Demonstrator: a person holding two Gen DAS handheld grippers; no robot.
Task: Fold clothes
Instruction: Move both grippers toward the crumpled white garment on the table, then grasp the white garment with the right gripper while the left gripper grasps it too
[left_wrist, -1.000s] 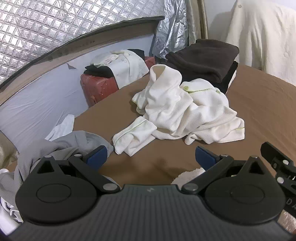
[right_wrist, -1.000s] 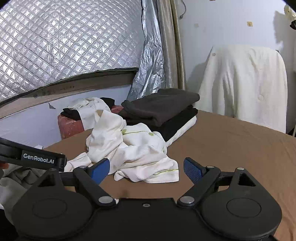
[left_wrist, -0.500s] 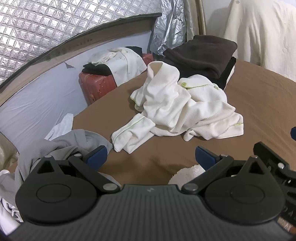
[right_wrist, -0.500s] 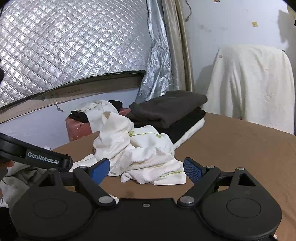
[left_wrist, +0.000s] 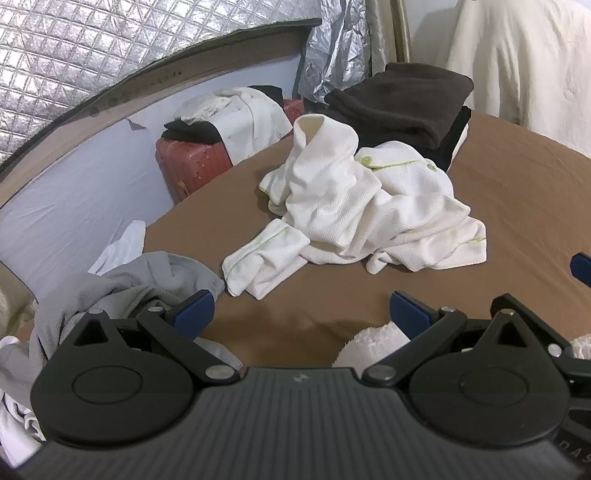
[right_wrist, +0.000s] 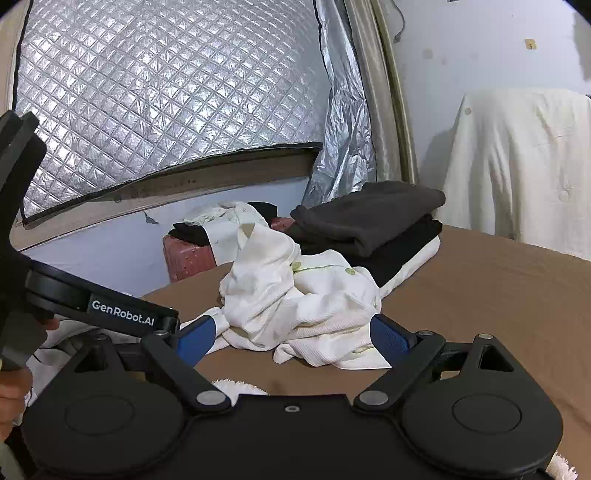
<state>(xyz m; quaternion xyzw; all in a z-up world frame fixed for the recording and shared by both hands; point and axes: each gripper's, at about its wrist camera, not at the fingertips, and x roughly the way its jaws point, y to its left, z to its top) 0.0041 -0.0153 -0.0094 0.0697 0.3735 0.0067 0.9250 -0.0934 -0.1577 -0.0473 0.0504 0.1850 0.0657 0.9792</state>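
A crumpled white waffle-knit garment (left_wrist: 362, 206) with green trim and buttons lies in a heap on the brown bed surface (left_wrist: 517, 184); the right wrist view shows the same white garment (right_wrist: 299, 306) just ahead. My left gripper (left_wrist: 301, 312) is open, held short of the heap with nothing between its blue fingertips. My right gripper (right_wrist: 291, 336) is open too, its fingertips framing the near edge of the heap without touching it. The left gripper's black body (right_wrist: 122, 310) shows at the left of the right wrist view.
A folded dark stack (left_wrist: 402, 96) sits behind the heap. A grey garment (left_wrist: 122, 288) lies at the left. A red case (left_wrist: 192, 162) with clothes on top stands beside the bed. A fluffy white towel (left_wrist: 373, 343) lies close below. A cream cover (right_wrist: 524, 166) drapes at the right.
Both grippers have moved a little closer to the white heap, which now looks larger in the right wrist view. Both stay open and the clothes have not moved.
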